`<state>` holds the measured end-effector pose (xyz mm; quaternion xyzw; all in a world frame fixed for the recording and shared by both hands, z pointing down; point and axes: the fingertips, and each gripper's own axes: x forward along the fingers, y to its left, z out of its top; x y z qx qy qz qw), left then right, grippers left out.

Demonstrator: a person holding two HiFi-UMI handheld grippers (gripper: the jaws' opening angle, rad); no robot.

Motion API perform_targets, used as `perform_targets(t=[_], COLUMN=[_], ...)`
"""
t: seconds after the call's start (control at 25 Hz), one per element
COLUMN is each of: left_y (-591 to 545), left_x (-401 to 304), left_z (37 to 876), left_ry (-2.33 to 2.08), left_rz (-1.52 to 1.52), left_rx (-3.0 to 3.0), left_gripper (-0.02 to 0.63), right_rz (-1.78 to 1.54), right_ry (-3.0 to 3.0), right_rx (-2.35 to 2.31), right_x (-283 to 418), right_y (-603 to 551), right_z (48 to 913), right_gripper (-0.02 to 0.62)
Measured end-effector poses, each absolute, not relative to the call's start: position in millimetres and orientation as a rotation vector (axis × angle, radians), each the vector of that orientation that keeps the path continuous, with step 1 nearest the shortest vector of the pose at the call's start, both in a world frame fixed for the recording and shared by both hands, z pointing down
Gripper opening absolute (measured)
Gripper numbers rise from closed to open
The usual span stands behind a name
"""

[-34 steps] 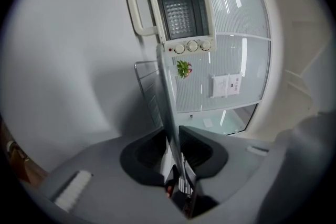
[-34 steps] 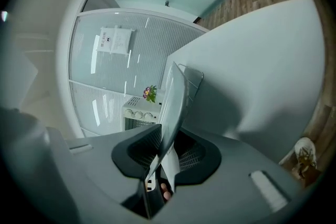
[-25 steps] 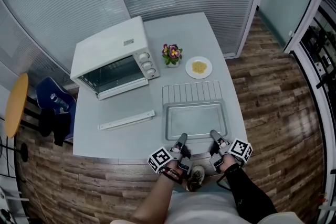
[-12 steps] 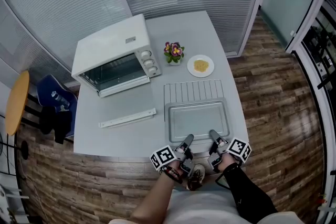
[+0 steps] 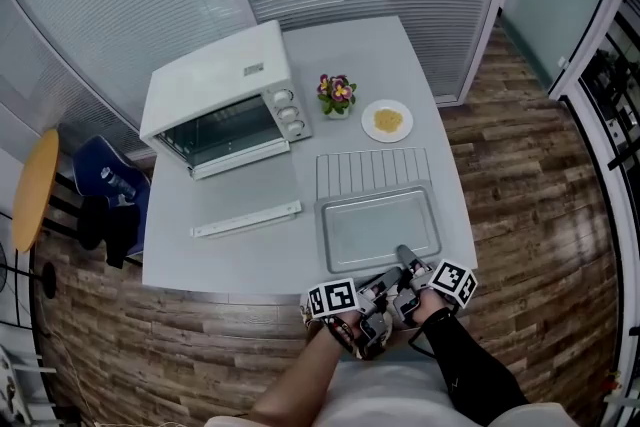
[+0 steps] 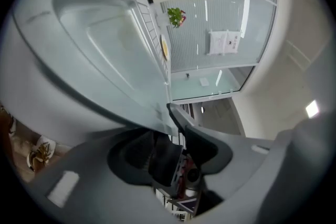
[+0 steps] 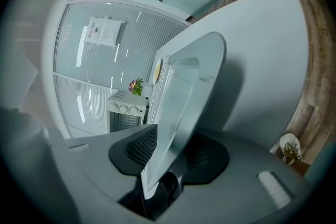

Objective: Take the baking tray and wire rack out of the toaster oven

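The silver baking tray (image 5: 378,228) lies flat on the grey table, on top of the wire rack (image 5: 372,172), whose bars stick out behind it. The white toaster oven (image 5: 220,105) stands at the back left with its door (image 5: 247,219) folded down. My right gripper (image 5: 405,260) is at the tray's near rim. In the right gripper view that rim (image 7: 184,97) runs between the parted jaws (image 7: 170,152). My left gripper (image 5: 383,287) is off the tray, beside the right one, open and empty (image 6: 160,134). The tray (image 6: 100,44) shows up and to its left.
A small pot of flowers (image 5: 337,95) and a white plate of food (image 5: 387,120) stand behind the rack. The table's near edge (image 5: 250,293) runs just under the grippers. A blue chair (image 5: 105,185) is at the left, with glass walls and blinds behind.
My left gripper has left the tray's near rim and swung right, up beside the right gripper, with its jaws wider. The right gripper stays at the rim.
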<state>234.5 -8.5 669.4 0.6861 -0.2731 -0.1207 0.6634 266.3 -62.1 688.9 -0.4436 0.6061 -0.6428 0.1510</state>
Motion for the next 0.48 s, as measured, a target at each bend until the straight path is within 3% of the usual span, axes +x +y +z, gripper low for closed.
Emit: perform_targets(t=[0.2, 0.48], left_y=[-14, -27], left_x=[220, 207], left_z=[679, 681], left_ry=[-0.707, -0.800], left_rz=[-0.273, -0.301], left_rx=[1.530, 1.516], left_gripper=[0.207, 0.090], right_rz=[-1.864, -1.904], right_ry=[1.801, 1.893], right_rx=[-1.232, -1.173], right_x=[258, 244], right_y=[-58, -52], right_z=[688, 684], right_gripper=[0.124, 0.124])
